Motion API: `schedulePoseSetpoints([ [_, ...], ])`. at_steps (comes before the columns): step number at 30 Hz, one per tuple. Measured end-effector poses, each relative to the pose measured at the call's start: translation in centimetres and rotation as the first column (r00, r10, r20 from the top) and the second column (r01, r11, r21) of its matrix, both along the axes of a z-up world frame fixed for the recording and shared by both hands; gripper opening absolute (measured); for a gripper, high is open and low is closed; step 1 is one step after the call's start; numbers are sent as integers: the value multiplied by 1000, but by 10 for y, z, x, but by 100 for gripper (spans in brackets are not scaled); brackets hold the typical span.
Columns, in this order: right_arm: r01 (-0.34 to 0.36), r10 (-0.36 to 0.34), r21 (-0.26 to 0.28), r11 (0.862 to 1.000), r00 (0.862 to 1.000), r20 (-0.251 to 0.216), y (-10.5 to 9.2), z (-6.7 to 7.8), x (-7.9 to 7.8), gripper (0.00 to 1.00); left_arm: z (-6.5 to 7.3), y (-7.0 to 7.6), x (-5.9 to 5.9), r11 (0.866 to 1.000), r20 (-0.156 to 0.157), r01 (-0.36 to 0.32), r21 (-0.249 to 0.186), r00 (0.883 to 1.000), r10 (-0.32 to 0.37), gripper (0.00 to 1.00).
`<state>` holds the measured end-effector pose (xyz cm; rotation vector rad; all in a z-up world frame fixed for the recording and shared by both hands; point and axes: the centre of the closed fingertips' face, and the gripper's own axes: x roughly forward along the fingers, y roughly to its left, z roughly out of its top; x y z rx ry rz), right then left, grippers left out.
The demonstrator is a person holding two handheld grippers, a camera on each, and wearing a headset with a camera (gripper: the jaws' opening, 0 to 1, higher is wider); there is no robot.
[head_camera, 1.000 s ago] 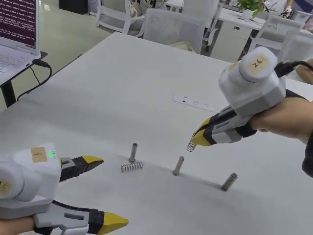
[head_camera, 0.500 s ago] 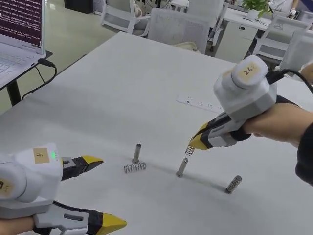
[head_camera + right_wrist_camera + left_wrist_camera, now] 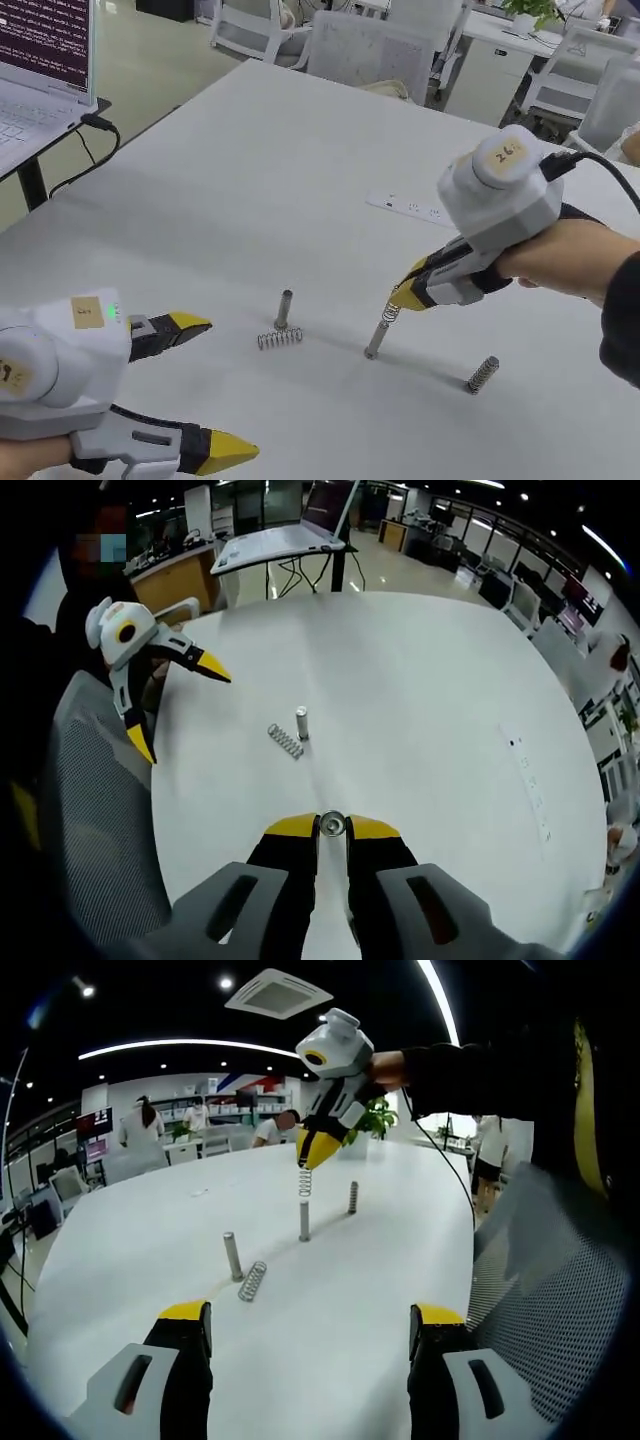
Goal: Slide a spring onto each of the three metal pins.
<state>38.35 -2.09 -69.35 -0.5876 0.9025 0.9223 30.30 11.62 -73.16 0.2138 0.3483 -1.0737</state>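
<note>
Head view: right claw [image 3: 404, 298] pinched narrow on the held spring [image 3: 389, 314], which hangs from the tips right over the top of the middle pin [image 3: 375, 342]. Step in hand: spring two of three, threading onto the middle pin. The spring's lower end looks to be at the pin tip, but I can't tell if the first coil is around it. The third pin [image 3: 486, 364], toward the right edge of the counter [image 3: 250, 180], is done and wears a fitted spring [image 3: 480, 376]. The bare pin [image 3: 284, 308] stands toward the left edge. The loose spring [image 3: 280, 338] lies flat just beside its base, on the near-edge side. Left claw [image 3: 216, 388] is wide and holds nothing, over the near left corner, well apart from the pins.

Left gripper view: held spring [image 3: 305, 1182] is upright and roughly in line above the middle pin [image 3: 304, 1220].

Right gripper view: a round metal end sits between the closed tips.

Next move, as I judge it: line the spring's axis up with the pin and lower it straight. Open the claw only once the coils are around the shaft, otherwise the spring may tip off and roll. After that, the loose spring goes on the bare pin.
</note>
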Motion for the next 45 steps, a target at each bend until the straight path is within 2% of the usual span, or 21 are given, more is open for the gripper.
schedulePoseSetpoints([
  [29,10,-10,6,1000,1000,-27,0,-12,0,8,-2,1,1,1000,-10,-3,-4,1000,2,75],
  [45,28,-27,16,999,998,-49,-2,-26,-1,8,-3,1,1,1000,-15,0,-2,1000,0,74],
])
